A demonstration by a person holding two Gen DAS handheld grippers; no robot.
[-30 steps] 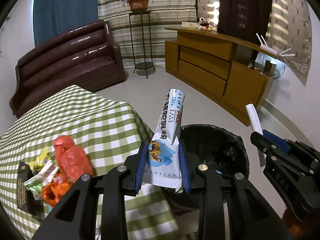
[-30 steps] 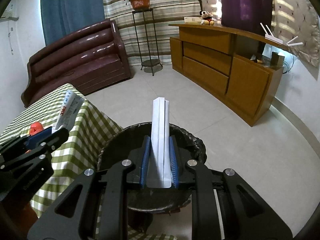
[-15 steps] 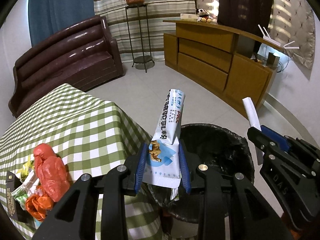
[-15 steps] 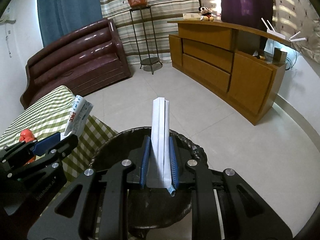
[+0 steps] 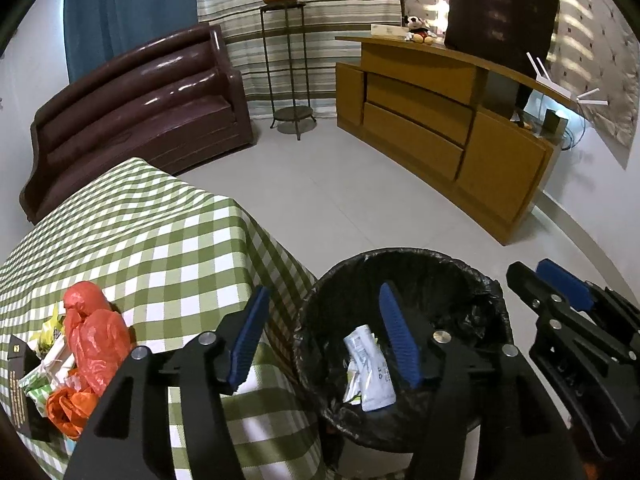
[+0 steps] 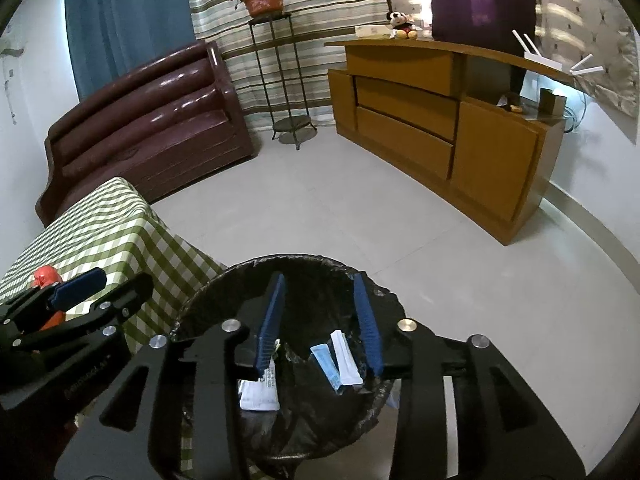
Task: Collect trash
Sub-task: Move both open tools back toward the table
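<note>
A black-lined trash bin [image 5: 404, 256] [image 6: 304, 266] stands on the floor beside the checked table. My left gripper [image 5: 324, 308] hovers over its left rim, jaws opening, nothing between them. The blue-and-white snack wrapper [image 5: 370, 368] [image 6: 260, 392] lies loose inside the bin. My right gripper [image 6: 318, 300] hangs above the bin, jaws opening too, and the folded white paper [image 6: 346, 360] drops free between them into the bin. In the left wrist view the right gripper [image 5: 560, 284] shows at the right edge. More trash, with red plastic bags [image 5: 94, 336], lies on the table.
The table has a green checked cloth [image 5: 160, 240] [image 6: 100, 224] and touches the bin's left side. A brown sofa [image 5: 140, 108], a plant stand [image 5: 286, 64] and a long wooden cabinet [image 5: 448, 128] line the far walls. Grey tiled floor [image 6: 360, 208] lies beyond the bin.
Both grippers have opened. The snack wrapper left the left gripper and the folded paper left the right one; both now sit in the bin.
</note>
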